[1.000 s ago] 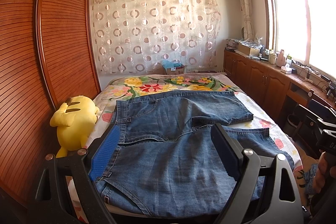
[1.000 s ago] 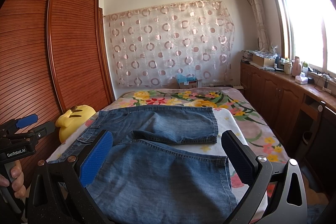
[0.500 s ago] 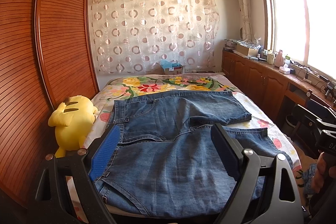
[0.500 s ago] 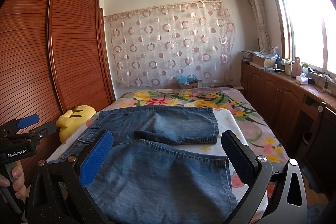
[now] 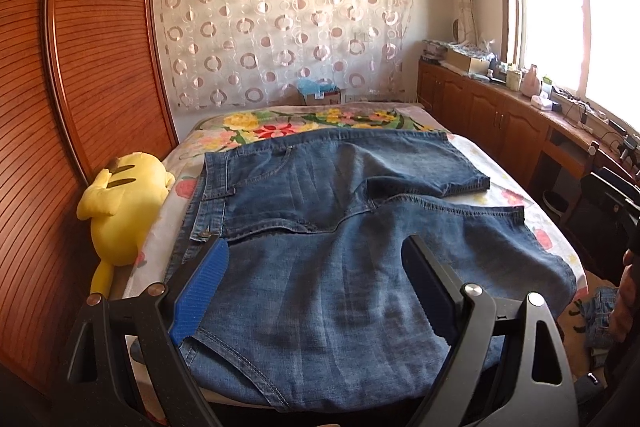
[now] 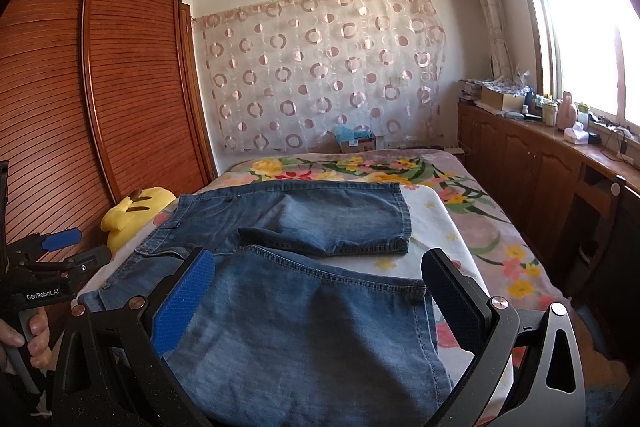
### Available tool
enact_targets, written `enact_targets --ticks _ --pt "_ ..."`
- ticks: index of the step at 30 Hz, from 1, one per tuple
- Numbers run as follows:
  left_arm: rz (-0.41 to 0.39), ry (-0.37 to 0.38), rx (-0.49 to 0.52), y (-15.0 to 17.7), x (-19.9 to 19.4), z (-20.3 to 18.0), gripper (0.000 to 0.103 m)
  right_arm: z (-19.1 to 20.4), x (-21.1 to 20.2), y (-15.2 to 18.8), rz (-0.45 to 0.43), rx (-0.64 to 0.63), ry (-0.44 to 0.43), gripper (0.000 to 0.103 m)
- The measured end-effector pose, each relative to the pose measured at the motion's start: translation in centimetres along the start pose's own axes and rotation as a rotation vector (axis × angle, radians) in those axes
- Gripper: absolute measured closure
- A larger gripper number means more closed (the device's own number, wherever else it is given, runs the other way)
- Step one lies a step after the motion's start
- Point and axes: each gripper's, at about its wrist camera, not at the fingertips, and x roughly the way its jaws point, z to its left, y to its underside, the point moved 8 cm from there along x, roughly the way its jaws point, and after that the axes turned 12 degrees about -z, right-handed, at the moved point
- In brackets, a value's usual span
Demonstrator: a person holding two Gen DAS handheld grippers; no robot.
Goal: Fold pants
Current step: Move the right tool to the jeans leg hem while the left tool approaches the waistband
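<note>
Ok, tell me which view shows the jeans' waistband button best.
The left wrist view: the waistband button sits in plain sight just beyond the left gripper. In the right wrist view, the waistband shows, but no button can be made out.

Denim pants (image 6: 288, 287) lay spread flat on bed (image 6: 472, 227) with floral cover, waistband toward left, two legs extending right. Right claw (image 6: 316, 299) hovered above near leg, fingers wide apart, gripping nothing. Left claw (image 6: 60, 251) visible at left edge, held by hand (image 6: 24, 339); its state not discernible. Yellow plush toy (image 6: 132, 211) sat between bed and wooden wardrobe (image 6: 100, 87). Counter (image 6: 580, 151) under window carried bottles, boxes.
</note>
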Motion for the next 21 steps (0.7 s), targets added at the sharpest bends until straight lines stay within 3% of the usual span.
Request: enact_targets --ticks 11,21 --pt "0.028 0.023 -0.043 1.8 2.3 2.7 0.014 -2.2 2.2 0.7 0.058 -0.033 0.061 0.000" --pt "0.091 -0.024 -0.106 5.0 3.6 7.6 0.014 -2.8 2.6 1.8 0.167 -0.063 0.075 0.008"
